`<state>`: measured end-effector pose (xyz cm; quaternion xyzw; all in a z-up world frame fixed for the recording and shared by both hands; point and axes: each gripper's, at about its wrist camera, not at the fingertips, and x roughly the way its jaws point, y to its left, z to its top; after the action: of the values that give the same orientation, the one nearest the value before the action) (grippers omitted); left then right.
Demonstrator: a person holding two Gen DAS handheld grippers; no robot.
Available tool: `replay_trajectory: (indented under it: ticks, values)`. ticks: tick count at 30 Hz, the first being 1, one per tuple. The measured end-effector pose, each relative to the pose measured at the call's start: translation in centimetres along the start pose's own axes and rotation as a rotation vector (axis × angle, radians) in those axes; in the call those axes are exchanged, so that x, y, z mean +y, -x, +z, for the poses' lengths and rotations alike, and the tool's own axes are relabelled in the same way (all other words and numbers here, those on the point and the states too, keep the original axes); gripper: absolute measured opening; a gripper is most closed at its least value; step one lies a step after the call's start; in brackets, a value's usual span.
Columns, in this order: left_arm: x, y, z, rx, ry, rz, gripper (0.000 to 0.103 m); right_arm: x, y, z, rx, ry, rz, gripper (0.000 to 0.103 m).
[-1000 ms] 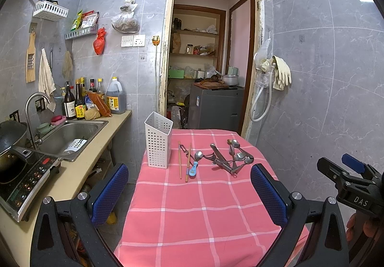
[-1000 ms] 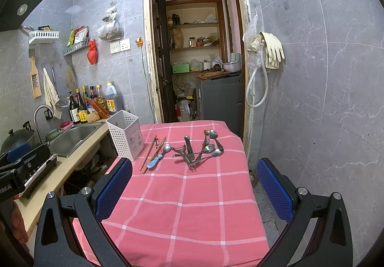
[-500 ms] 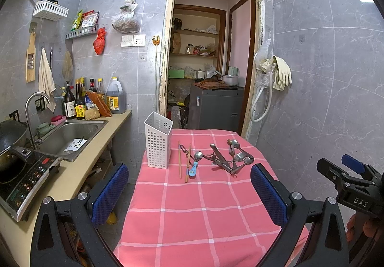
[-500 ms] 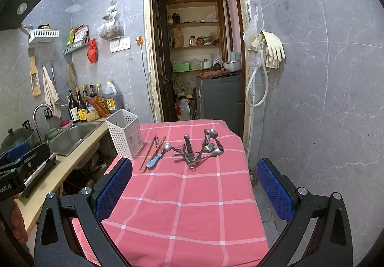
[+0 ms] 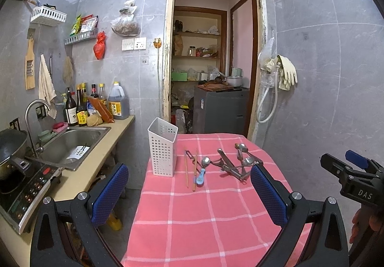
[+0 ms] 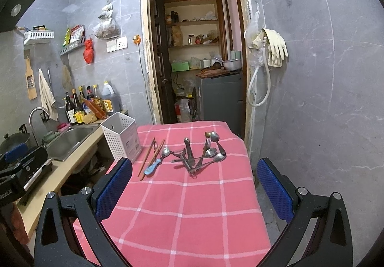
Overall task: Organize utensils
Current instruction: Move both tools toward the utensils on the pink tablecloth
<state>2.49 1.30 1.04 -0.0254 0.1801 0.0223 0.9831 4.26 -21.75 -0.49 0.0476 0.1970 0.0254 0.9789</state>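
1. Your left claw (image 5: 189, 191) has its blue pads spread wide apart with nothing between them; your right claw (image 6: 194, 191) is spread just as wide and also holds nothing.
2. Both claws hang over the near end of the counter (image 5: 216, 219), which is covered by a pink checked cloth.
3. The utensils lie well ahead of both claws at the far end: a pair of wooden chopsticks (image 5: 186, 172), a spoon with a light blue handle (image 5: 201, 175), and a tangled pile of metal spoons and tools (image 6: 199, 154).
4. A white perforated holder (image 5: 162, 147) stands upright just left of the chopsticks, at the counter's far left corner.
5. In the pile the pieces cross over each other, so you cannot count them or tell each one's kind.
6. A sink (image 5: 69, 144) sits off to the left.
7. Your right claw's body shows at the edge of the left view, cut off by the frame.
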Motion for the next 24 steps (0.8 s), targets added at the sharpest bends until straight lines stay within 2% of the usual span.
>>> replay_trajectory:
  ticks: [8, 24]
  values:
    - [0.4, -3.9, 1.1, 0.006, -0.005, -0.023, 0.102, 0.8, -3.4, 1.2, 0.014, -0.004, -0.019, 0.102]
    - [2.3, -12.9, 3.5, -0.005, -0.031, -0.128, 0.102, 3.7, -8.8, 4.4, -0.018, 0.010, -0.106, 0.102]
